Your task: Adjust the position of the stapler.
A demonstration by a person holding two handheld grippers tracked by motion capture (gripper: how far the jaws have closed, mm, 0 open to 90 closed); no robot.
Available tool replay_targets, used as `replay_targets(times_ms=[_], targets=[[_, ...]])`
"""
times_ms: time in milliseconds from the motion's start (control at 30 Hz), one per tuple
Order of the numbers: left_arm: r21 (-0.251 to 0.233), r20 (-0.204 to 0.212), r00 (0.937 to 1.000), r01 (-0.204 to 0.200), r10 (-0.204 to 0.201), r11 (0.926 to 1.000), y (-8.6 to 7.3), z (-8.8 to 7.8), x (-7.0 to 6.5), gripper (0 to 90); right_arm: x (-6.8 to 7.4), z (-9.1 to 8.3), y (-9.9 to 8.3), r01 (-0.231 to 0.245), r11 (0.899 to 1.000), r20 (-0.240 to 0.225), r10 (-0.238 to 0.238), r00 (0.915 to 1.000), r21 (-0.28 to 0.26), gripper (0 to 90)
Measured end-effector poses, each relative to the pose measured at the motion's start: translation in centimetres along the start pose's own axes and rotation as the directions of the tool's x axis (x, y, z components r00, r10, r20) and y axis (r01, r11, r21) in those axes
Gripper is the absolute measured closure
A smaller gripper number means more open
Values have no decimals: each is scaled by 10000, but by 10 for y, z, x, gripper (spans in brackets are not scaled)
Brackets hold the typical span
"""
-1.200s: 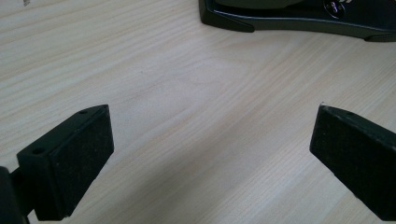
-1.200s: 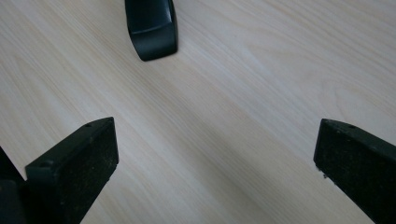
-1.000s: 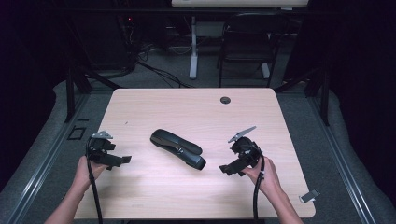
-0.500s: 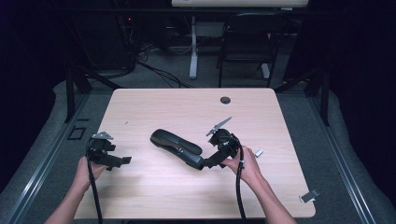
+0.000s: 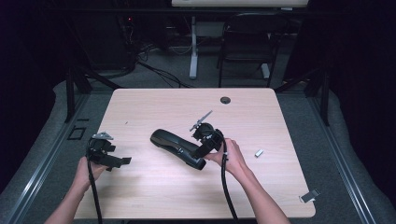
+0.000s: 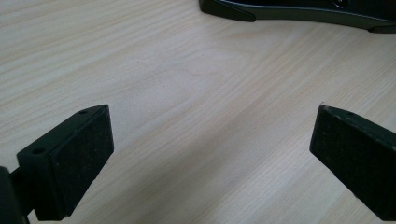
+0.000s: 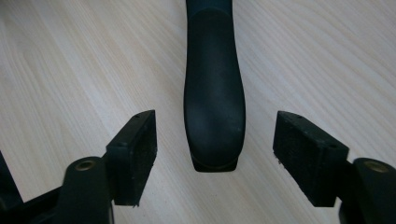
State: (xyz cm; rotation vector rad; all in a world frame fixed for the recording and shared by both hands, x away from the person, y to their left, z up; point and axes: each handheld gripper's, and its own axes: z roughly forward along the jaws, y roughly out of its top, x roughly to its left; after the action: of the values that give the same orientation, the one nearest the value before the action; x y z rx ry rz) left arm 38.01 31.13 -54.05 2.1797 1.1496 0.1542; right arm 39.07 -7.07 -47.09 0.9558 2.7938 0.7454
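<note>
Black handle-shaped case (image 5: 180,146) lies mid-worktop (image 5: 261,107); right gripper (image 7: 215,156) straddles its near end, jaws just closing, not yet pinching. Left gripper (image 5: 122,162) idles, jaws spread. Next: close squarely, then lift.

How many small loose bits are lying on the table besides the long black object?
2: a small grey piece right of the right gripper, and a grey clip at the table's near right corner. Others may be hidden.

Dark room; grey carpet floor (image 5: 308,121); black chair (image 5: 245,51) behind pale wooden table (image 5: 154,105).
</note>
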Motion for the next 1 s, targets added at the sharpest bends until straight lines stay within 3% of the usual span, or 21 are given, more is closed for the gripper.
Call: replay_targets(times_ms=[100, 300, 500, 1000], targets=[[30, 14, 10000, -24, 24, 10000, 0, 1, 0, 0, 4, 7, 10, 245, 9995, 152, -248, 9996, 205, 391], [88, 22, 10000, -34, 34, 10000, 0, 2, 0, 0, 9, 16, 21, 461, 9979, 245, -472, 9986, 463, 444], [120, 55, 10000, 0, 0, 9999, -1, 2, 1, 0, 12, 25, 26, 588, 9957, 766, -643, 9950, 723, 548], [243, 108, 9999, -50, 48, 9997, -1, 3, 0, 0, 8, 23, 26, 970, 9923, 433, -1005, 9940, 770, 562]])
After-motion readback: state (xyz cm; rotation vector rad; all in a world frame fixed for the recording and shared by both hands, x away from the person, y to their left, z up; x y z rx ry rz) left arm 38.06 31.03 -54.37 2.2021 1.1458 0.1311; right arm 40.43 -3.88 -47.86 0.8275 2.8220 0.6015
